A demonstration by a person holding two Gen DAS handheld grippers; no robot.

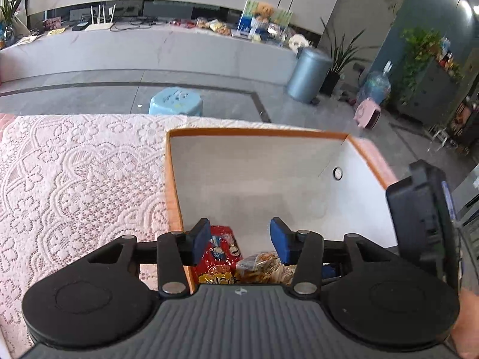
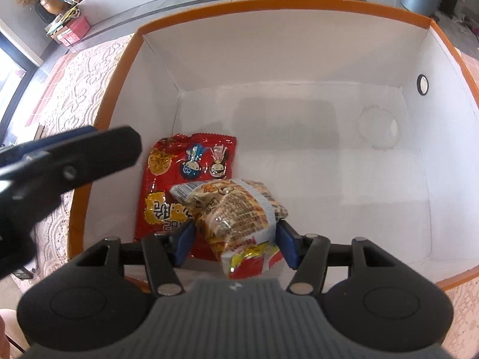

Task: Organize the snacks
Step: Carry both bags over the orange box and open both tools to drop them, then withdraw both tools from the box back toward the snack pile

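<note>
An orange-rimmed white box (image 1: 257, 133) stands on a lace-covered table. On its floor, near the left wall, lies a red snack bag (image 2: 191, 161) with cartoon faces. A clear yellow-printed snack packet (image 2: 236, 206) rests partly on it. My right gripper (image 2: 235, 242) points down into the box (image 2: 269, 3) with its blue pads either side of that packet, which does not look squeezed. My left gripper (image 1: 239, 239) hovers over the box's near left corner, open and empty, above the red bag (image 1: 220, 251) and the packet (image 1: 263, 264).
A pink lace cloth (image 1: 74, 185) covers the table left of the box. The right half of the box floor (image 2: 344, 164) is bare. One black finger of the left gripper (image 2: 89, 155) reaches over the box's left rim. A blue stool (image 1: 176, 101) and a grey bin (image 1: 308, 74) stand on the floor beyond.
</note>
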